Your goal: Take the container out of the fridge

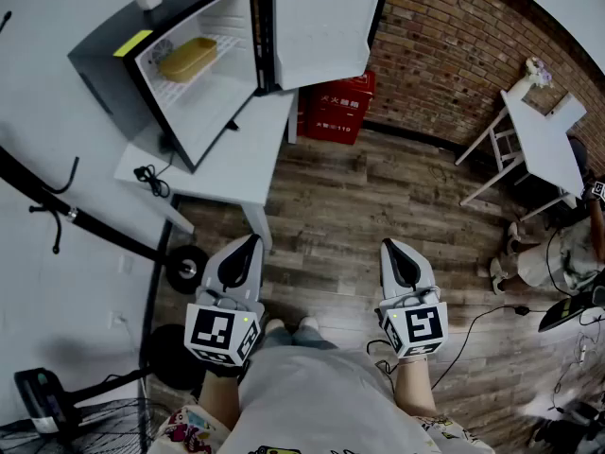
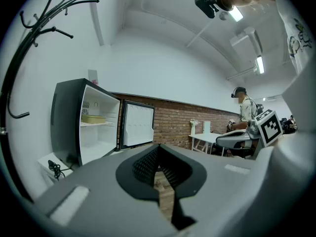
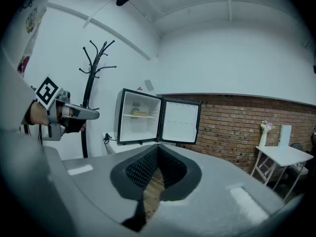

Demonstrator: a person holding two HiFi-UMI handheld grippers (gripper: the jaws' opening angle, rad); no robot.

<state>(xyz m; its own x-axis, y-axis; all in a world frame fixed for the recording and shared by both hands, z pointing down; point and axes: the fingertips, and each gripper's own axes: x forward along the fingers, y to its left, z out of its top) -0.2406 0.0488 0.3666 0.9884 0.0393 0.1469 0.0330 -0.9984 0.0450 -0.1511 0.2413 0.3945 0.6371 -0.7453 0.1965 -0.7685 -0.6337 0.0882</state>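
A small black fridge (image 1: 112, 69) stands on a low white table (image 1: 227, 173) at the back left, its door (image 1: 319, 31) swung wide open. A yellow container (image 1: 187, 58) lies on the upper shelf inside; it also shows in the left gripper view as the container (image 2: 93, 119) and in the right gripper view as the container (image 3: 139, 113). My left gripper (image 1: 248, 244) and right gripper (image 1: 394, 249) are held low, close to the person's body, well short of the fridge. Both are shut with nothing between the jaws.
A red crate (image 1: 337, 105) sits on the wood floor under the open door by the brick wall. A white folding table (image 1: 541, 140) stands at the right, with a person (image 1: 567, 253) seated near it. A black coat stand (image 1: 57, 211) and a fan (image 1: 57, 414) are at the left.
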